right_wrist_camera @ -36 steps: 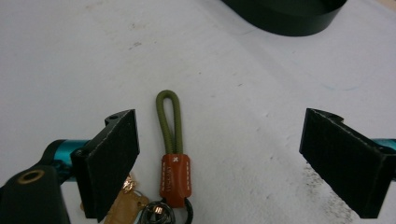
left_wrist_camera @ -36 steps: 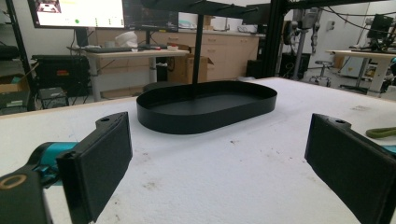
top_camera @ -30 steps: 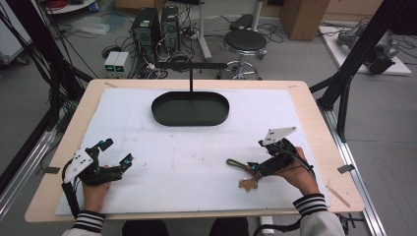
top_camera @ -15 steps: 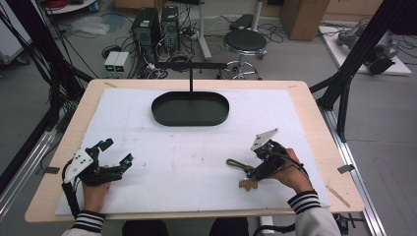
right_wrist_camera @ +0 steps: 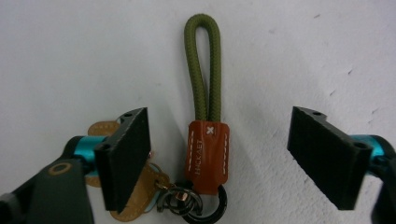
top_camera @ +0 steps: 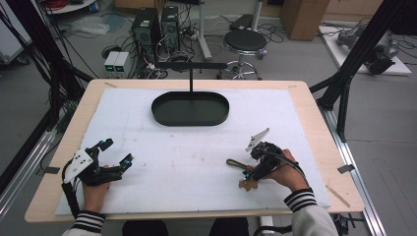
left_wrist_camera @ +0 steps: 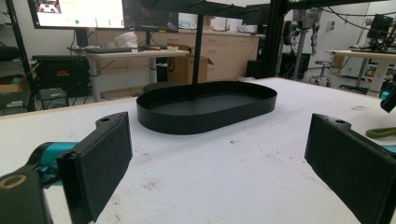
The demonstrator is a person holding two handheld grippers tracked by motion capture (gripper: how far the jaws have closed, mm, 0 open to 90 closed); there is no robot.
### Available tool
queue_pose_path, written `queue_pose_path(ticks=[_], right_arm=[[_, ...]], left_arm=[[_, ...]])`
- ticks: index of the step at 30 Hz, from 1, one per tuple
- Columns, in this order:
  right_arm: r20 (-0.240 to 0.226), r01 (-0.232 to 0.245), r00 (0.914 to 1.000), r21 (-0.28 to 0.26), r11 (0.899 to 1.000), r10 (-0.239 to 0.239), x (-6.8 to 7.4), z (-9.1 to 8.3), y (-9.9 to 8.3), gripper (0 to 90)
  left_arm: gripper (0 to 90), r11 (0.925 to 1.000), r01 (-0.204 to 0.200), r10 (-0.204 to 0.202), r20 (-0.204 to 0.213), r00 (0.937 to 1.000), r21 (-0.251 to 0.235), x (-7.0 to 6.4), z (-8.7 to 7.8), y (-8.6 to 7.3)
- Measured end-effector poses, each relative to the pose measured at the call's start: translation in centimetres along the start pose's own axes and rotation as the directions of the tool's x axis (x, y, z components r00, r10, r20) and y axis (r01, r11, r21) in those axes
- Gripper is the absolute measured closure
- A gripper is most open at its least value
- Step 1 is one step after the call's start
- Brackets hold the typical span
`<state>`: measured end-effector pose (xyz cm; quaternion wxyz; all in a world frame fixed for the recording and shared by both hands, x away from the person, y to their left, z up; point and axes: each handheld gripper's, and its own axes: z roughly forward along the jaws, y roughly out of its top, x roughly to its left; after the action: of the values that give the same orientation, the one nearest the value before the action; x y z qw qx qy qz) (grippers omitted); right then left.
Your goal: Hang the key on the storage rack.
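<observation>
Fingers of the right gripper spread wide astride the keychain strap at near right, poised to grasp; left gripper wide too, parked near left, empty.

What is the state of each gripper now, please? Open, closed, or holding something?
Left gripper: open, holding nothing, resting above the white mat.
Right gripper: open, jaws on both sides of the olive cord keychain, not gripping it.
</observation>
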<state>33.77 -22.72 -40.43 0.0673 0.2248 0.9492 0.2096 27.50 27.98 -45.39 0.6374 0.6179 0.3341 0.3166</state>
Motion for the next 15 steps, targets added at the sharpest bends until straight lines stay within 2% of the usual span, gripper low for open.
queue_pose_path(ticks=[9,15], right_arm=[[-0.02,0.011,0.9998,0.064,0.998,-0.009,0.01,0.42,0.53,33.5],[-0.034,0.011,0.9994,0.078,0.997,-0.009,-0.01,0.4,0.7,41.0]], left_arm=[[7.8,1.0,0.003,-0.003,0.001,1.0,-0.003,0.0,0.0,0.0],[7.9,1.0,0.003,-0.003,0.001,1.0,-0.002,0.01,-0.01,0.0]])
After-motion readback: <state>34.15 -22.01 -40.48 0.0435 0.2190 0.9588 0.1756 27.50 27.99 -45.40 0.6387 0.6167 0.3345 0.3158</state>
